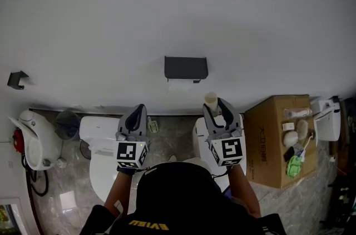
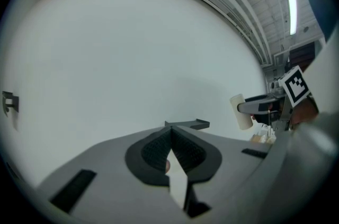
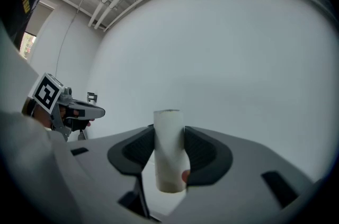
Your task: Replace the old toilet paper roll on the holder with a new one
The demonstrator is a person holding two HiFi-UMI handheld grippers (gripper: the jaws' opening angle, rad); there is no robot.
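Note:
A black toilet paper holder (image 1: 186, 68) hangs on the white wall, and a strip of white paper (image 1: 179, 84) shows under its cover. My right gripper (image 1: 214, 106) is below and to the right of it, shut on a bare cardboard tube (image 1: 211, 99) that stands upright between the pads. The right gripper view shows the tube (image 3: 168, 148) clamped in that gripper (image 3: 168, 139). My left gripper (image 1: 138, 112) is level, shut and empty, below and left of the holder. The left gripper view shows its closed tips (image 2: 170, 131), the holder (image 2: 188, 124) just beyond them, and the tube (image 2: 241, 111) at the right.
A white toilet (image 1: 103, 153) stands below the left gripper, with a grey bin (image 1: 68, 124) and a white fixture (image 1: 34, 139) to its left. A cardboard box (image 1: 272, 142) with small items on top stands at the right. A black hook (image 1: 17, 79) sits on the wall at far left.

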